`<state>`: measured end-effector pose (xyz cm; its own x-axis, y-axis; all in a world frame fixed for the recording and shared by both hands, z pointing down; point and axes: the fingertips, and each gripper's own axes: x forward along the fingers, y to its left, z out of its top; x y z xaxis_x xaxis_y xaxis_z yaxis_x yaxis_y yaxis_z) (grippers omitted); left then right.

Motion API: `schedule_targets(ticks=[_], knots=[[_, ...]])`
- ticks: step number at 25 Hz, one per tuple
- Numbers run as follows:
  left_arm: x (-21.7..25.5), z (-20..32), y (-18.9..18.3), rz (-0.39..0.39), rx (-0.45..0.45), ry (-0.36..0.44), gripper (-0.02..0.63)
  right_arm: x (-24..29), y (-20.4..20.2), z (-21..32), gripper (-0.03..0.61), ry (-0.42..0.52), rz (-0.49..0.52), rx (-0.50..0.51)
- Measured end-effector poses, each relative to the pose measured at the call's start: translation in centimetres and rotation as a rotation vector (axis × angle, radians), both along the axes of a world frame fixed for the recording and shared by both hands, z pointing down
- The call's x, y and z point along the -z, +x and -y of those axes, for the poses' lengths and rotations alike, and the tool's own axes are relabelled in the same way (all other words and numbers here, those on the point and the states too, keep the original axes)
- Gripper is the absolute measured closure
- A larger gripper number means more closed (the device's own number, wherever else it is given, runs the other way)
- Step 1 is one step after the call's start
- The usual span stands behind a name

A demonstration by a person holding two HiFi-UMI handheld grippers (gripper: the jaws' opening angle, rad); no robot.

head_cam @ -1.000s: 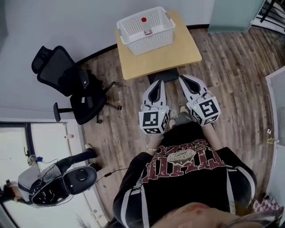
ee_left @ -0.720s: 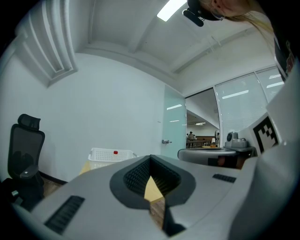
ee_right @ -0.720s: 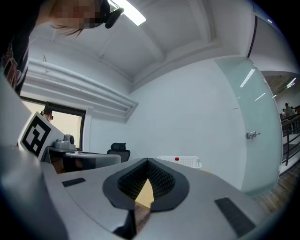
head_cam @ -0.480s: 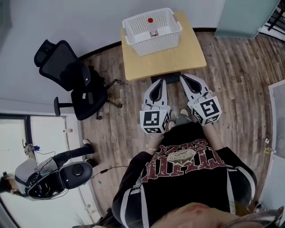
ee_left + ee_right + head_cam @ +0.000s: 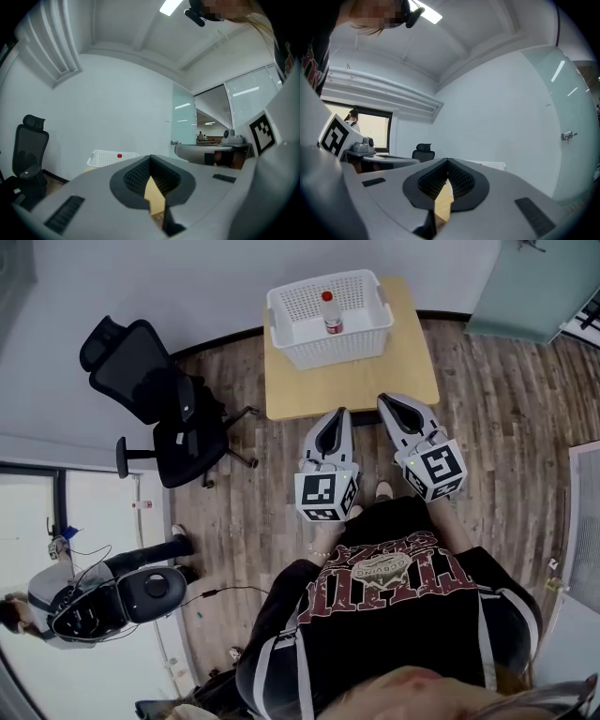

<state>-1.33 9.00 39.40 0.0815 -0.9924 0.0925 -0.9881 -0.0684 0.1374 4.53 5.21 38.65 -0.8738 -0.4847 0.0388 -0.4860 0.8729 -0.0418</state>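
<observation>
The left gripper (image 5: 338, 413) and right gripper (image 5: 385, 400) hung mid-frame, jaws pressed together, empty. The bottle (image 5: 330, 311) stood in the basket (image 5: 328, 345) at upper centre. Jaws shut like that would likely topple it.

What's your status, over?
Left gripper, right gripper shut, empty, by near edge of table. Bottle upright in basket. Chair left of table.

The basket (image 5: 333, 348) was white perforated plastic; the table (image 5: 352, 385) smooth, matt pale wood; the left gripper (image 5: 337, 415) and right gripper (image 5: 384, 401) matt grey plastic.
</observation>
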Motion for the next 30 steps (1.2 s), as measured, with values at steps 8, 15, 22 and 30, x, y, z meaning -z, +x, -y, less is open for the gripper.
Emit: schedule_targets(ticks=[8,15,22,30], knots=[[-0.2,1.2,0.3,0.008,0.085,0.005,0.568,-0.2,-0.4,1.8,0.561,0.009,0.009,0.088],[-0.4,2.1,0.9,0.016,0.119,0.014,0.568,-0.6,0.0,2.2,0.561,0.014,0.015,0.133],[-0.8,2.6,0.6,-0.001,0.131,-0.006,0.568,-0.8,0.1,3.1,0.561,-0.009,0.01,0.124],[-0.7,3.5,-0.1,0.003,0.114,-0.005,0.568,-0.9,0.1,4.0,0.561,-0.012,0.011,0.088]])
